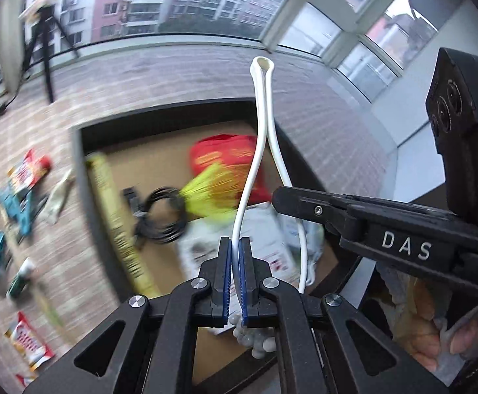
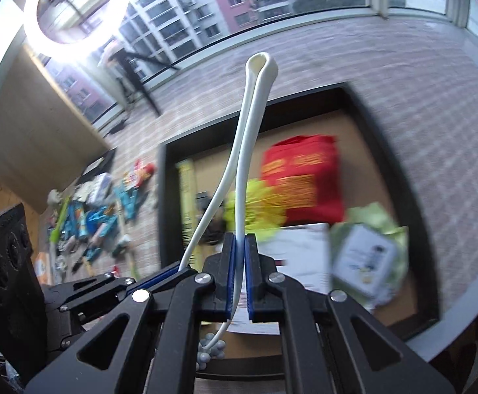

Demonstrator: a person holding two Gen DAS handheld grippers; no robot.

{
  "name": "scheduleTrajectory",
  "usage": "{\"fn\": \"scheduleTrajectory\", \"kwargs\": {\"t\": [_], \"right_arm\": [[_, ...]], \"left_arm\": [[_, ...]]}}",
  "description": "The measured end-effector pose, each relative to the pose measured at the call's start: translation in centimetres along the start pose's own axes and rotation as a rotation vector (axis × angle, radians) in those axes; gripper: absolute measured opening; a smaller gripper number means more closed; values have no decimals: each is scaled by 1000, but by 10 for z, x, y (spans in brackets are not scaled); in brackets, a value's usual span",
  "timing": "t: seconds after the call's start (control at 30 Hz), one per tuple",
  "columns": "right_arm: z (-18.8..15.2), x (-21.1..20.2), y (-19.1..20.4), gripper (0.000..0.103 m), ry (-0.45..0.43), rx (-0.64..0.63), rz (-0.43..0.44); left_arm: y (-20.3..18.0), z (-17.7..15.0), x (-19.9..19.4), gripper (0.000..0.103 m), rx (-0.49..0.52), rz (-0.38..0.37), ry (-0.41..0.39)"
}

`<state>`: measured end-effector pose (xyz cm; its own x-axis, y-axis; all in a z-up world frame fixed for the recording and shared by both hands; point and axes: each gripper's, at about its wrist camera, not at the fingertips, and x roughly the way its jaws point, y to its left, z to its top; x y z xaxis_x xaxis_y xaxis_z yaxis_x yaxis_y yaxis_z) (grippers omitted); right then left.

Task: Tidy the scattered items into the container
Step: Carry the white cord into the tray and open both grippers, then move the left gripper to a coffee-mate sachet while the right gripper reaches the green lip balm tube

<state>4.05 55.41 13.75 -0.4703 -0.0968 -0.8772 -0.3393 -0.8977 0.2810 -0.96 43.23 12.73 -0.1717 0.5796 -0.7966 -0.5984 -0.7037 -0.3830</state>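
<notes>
The white looped cord (image 1: 261, 138) stands upright above the dark-rimmed container (image 1: 160, 124), fold uppermost. The left claw (image 1: 235, 262) and right claw (image 2: 239, 259) each pinch one strand, nearly closed.

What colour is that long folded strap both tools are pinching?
White; the strap shows best in the right wrist view.

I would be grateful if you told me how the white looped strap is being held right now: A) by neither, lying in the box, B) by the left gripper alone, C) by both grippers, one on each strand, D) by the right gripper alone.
C: the left gripper and the right gripper are each shut on one strand of the white looped strap, above the box.
</notes>
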Motion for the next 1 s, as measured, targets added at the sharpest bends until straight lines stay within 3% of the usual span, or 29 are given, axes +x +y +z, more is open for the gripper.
{"fn": "scheduleTrajectory", "kwargs": {"t": [0.07, 0.17, 0.33, 0.53, 1.0], "right_arm": [[2, -8, -12, 17, -18, 4, -54], [2, -18, -24, 41, -66, -6, -122], [4, -21, -35, 41, -88, -12, -123], [6, -10, -13, 41, -79, -67, -65], [-8, 52, 122, 47, 47, -322, 134]], "left_arm": [[-12, 5, 4, 31, 17, 40, -20], [-20, 6, 3, 33, 33, 65, -47], [-14, 3, -1, 33, 21, 82, -49], [19, -6, -21, 33, -36, 140, -62], [169, -91, -94, 33, -364, 345, -81]]}}
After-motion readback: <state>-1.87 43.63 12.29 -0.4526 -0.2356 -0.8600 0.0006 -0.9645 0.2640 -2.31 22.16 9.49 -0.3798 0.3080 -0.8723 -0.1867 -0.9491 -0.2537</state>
